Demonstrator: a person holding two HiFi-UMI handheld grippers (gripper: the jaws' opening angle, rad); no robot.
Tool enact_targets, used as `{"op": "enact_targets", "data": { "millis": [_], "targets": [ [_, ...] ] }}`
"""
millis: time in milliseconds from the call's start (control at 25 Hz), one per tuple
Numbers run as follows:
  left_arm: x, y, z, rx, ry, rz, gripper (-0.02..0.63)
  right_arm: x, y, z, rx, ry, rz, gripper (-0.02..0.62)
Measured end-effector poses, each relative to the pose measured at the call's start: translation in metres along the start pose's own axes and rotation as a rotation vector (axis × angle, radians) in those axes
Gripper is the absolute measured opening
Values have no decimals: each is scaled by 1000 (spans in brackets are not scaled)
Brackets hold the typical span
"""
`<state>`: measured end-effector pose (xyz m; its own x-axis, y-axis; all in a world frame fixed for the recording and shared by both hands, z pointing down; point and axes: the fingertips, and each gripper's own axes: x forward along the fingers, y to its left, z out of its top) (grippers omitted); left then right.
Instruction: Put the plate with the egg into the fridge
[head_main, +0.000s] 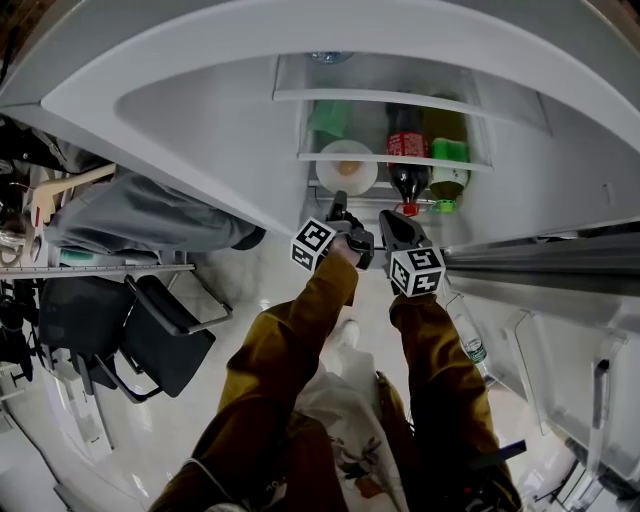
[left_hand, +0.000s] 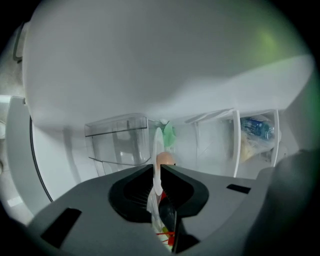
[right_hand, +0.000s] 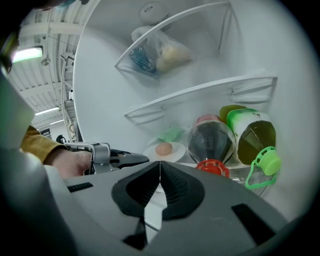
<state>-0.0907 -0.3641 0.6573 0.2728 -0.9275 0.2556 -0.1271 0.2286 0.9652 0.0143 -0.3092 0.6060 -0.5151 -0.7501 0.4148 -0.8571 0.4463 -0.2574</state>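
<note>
My L gripper (left_hand: 156, 176) is clamped on the plate (right_hand: 172, 152) rim. Plate w/ egg (right_hand: 163, 148) is in the fridge (right_hand: 100, 90), just left of the cola bottle (right_hand: 210, 142). R gripper (right_hand: 160, 167) is closed & empty, in front of the bottle.
</note>
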Motion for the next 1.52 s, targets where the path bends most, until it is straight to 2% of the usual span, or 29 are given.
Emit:
{"op": "enact_targets", "data": {
  "millis": [320, 520, 800, 1120, 1440, 1520],
  "targets": [
    [-3, -1, -2, 21, 14, -1, 143, -3, 1, 1, 0, -4, 3, 6],
    [-13, -2, -1, 53, 26, 9, 147, -8, 9, 3, -5, -10, 9, 6],
    [-28, -17, -11, 154, 78, -12, 146, -13, 17, 8, -12, -26, 14, 6],
    [-50, -54, -22, 383, 138, -96, 144, -19, 29, 17, -16, -57, 26, 6],
    [-93, -90, -28, 704, 193, -144, 141, -32, 45, 38, -11, -115, 23, 6],
    [-106, -101, -28, 808, 199, -168, 104, -40, 51, 46, -7, -143, 24, 6]
  ]
}}
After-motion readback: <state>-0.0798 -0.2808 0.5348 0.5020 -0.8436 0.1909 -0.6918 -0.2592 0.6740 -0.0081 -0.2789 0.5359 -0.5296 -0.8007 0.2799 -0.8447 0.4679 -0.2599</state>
